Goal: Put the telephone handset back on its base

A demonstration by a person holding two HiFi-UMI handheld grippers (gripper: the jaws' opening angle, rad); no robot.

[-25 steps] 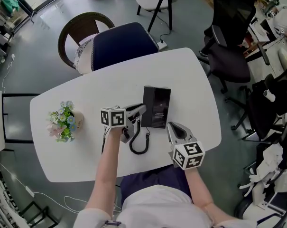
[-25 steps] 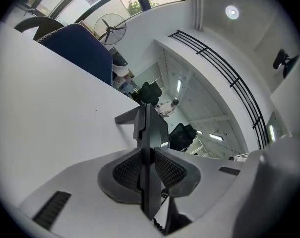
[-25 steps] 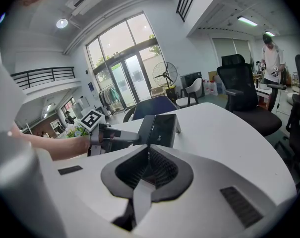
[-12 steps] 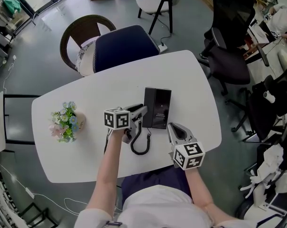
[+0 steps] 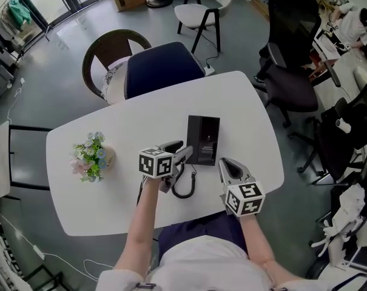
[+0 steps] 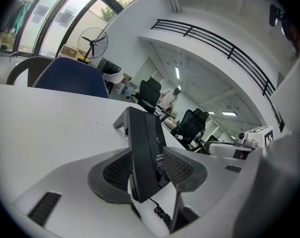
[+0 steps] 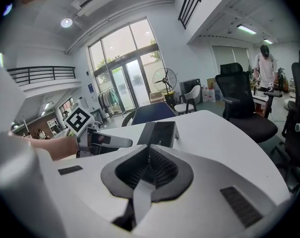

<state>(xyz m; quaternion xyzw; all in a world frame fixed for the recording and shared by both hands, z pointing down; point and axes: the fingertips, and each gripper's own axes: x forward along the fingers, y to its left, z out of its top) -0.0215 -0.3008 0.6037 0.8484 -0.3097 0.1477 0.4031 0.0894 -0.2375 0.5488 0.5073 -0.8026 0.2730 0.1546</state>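
The handset (image 6: 141,152) is seen lying along the left side of the base (image 5: 207,138), near the middle of the white tabletop (image 5: 244,102), and it is judged to be seated or very nearly so. The left tool (image 5: 184,150) is spread wide: its jaws have just been opening, with the near end of the handset between them and no pressing by the pads (image 6: 115,170) to be made out. The right tool (image 7: 149,157) is closed on nothing, just beside the base's near right corner.

The step in hand is judged to be the release. It would be done well if the jaws were kept wide and drawn straight back along the handset's length, so that neither pad drags it off its cradle. The coiled cord (image 5: 184,187), looped on the tabletop under the left tool, should be kept clear of the jaws. The seating could then be checked and, if needed, the handset pressed down lightly.

The handset is a long, slim, matte black bar with squared edges; the base is a flat black rectangle with small pale print. The pads are dark and finely ribbed, set in smooth grey shells. The cord is springy and black; the tabletop is smooth, with rounded corners.
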